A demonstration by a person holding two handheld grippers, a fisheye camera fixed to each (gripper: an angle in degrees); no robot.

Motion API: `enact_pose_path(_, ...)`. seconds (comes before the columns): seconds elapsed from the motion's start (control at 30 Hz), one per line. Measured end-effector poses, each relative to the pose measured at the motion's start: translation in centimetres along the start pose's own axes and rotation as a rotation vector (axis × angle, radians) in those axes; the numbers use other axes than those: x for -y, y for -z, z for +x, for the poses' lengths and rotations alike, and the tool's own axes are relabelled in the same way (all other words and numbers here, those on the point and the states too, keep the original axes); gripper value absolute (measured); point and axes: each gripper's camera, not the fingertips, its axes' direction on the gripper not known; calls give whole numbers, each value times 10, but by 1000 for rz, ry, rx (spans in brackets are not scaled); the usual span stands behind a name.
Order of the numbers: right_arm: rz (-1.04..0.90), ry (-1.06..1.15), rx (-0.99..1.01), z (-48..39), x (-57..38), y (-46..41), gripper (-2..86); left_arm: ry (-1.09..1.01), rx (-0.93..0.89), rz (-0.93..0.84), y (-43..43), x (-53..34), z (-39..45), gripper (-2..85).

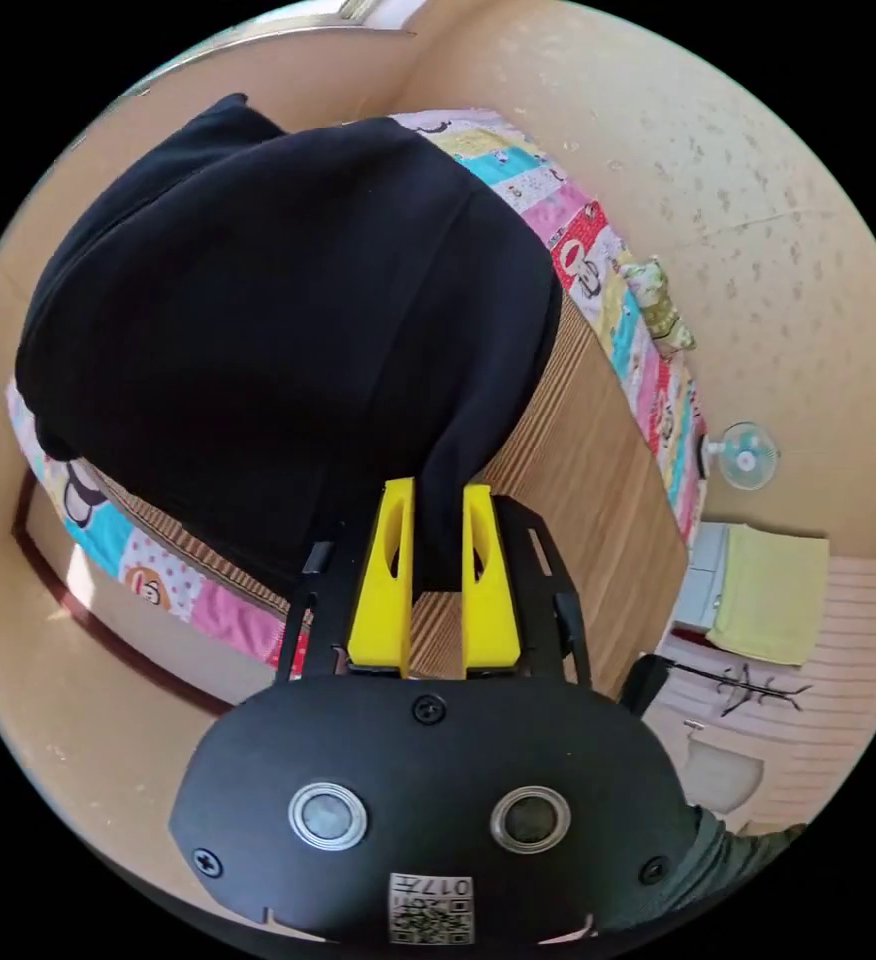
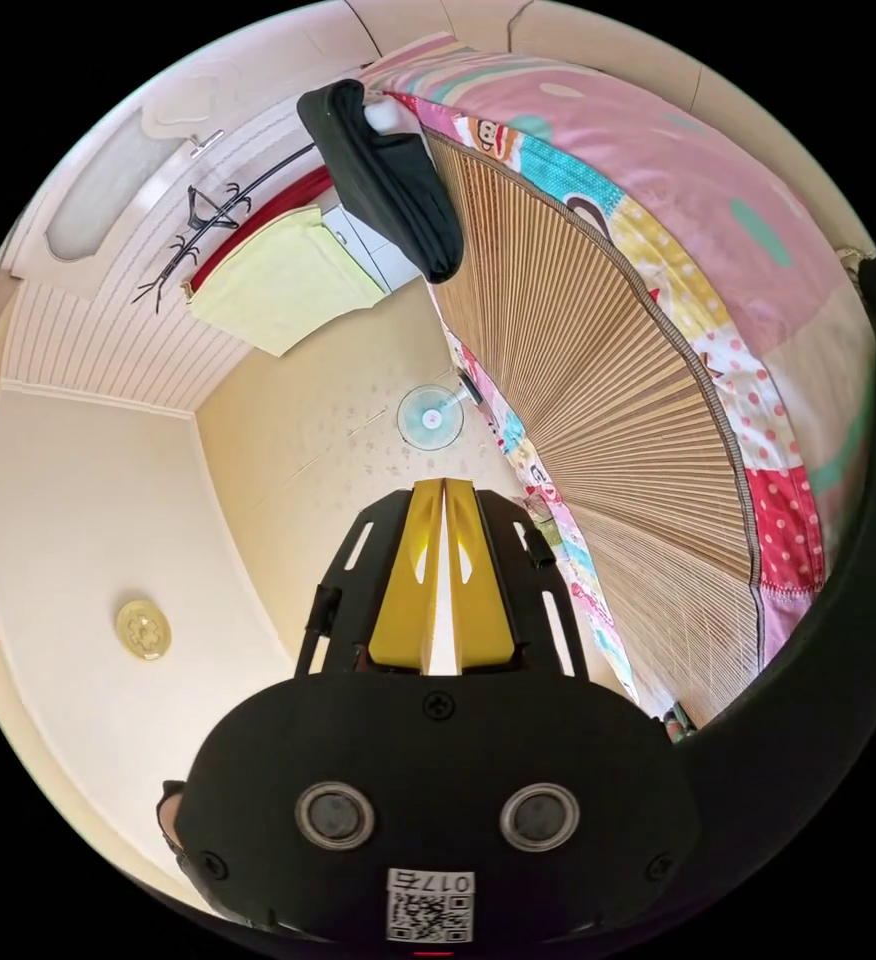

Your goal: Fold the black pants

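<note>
Left gripper [image 1: 436, 500]: yellow jaws clamped on a hanging edge of the black pants [image 1: 278, 330], which fill the upper left of the frame over the bamboo mat [image 1: 578, 470]. Right gripper [image 2: 445, 500]: jaws together, empty; pants [image 2: 398, 180] at top, at the mat's [image 2: 598, 400] far end.

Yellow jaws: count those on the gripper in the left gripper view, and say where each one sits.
2. Both belong to the left gripper: one each side of a hanging fold of the black pants, pressing on it.

Cream walls [image 2: 88, 520] surround a bed with patchwork sheet [image 1: 598, 260] and bamboo mat [image 2: 598, 400]
</note>
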Motion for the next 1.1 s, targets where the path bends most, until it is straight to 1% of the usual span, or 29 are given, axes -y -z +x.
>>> enact_pose_path(0.03,2,1,0,0,0,-1,4,65,-183,-28,8,-1,-25,60)
enact_pose_path(0.07,6,2,1,0,2,-4,4,79,-272,-40,10,-3,-34,55)
enact_pose_path(0.1,9,3,7,1,4,-8,4,49,-418,-45,17,-6,-41,43)
enact_pose_path(0.13,7,4,11,2,5,-11,4,-36,-492,-29,26,-11,-34,41)
enact_pose_path(0.17,-1,4,20,4,8,-19,4,-85,-504,-19,32,-13,-28,40)
enact_pose_path(0.23,-24,0,28,8,14,-33,4,-251,-501,30,52,-22,3,38)
enact_pose_path(0.27,-42,-5,28,11,18,-45,5,-295,-522,57,57,-24,12,37)
enact_pose_path(0.33,-73,-14,24,17,25,-65,5,-421,-669,146,70,-28,47,36)
enact_pose_path(0.4,-127,-27,19,26,34,-98,5,-512,-673,126,70,-25,86,34)
enact_pose_path(0.47,-178,-38,22,34,40,-125,5,-647,-578,69,67,-26,139,33)
enact_pose_path(0.5,-222,-46,22,40,42,-145,4,-753,-529,53,66,-31,177,32)
enact_pose_path(0.53,-247,-52,20,43,43,-155,4,-870,-519,57,68,-39,214,31)
enact_pose_path(0.57,-301,-65,17,50,45,-175,4,-926,-531,58,69,-44,231,30)
enact_pose_path(0.63,-379,-76,16,60,46,-204,4,-1097,-620,73,76,-63,290,30)
enact_pose_path(0.73,-468,-89,14,75,47,-241,4,-1236,-673,120,75,-88,344,34)
enact_pose_path(0.8,-515,-104,-7,89,49,-261,4,-1232,-664,90,56,-89,361,36)
enact_pose_path(0.87,-536,-115,-31,101,52,-270,4,-1169,-604,6,19,-82,367,36)
enact_pose_path(0.9,-542,-126,-49,109,54,-273,4,-1052,-538,-87,-17,-72,362,35)
enact_pose_path(0.93,-542,-131,-55,113,55,-274,4,-890,-449,-183,-59,-61,348,35)
enact_pose_path(0.97,-538,-142,-64,121,57,-276,4,-806,-396,-225,-82,-57,337,34)
enact_pose_path(1.03,-523,-153,-73,131,62,-276,4,-562,-93,-384,-169,-54,280,28)
enact_pose_path(1.07,-512,-154,-79,136,66,-276,4,-501,-8,-427,-188,-56,264,26)
enact_pose_path(1.1,-501,-154,-93,139,70,-276,4,-374,103,-485,-217,-61,230,9)
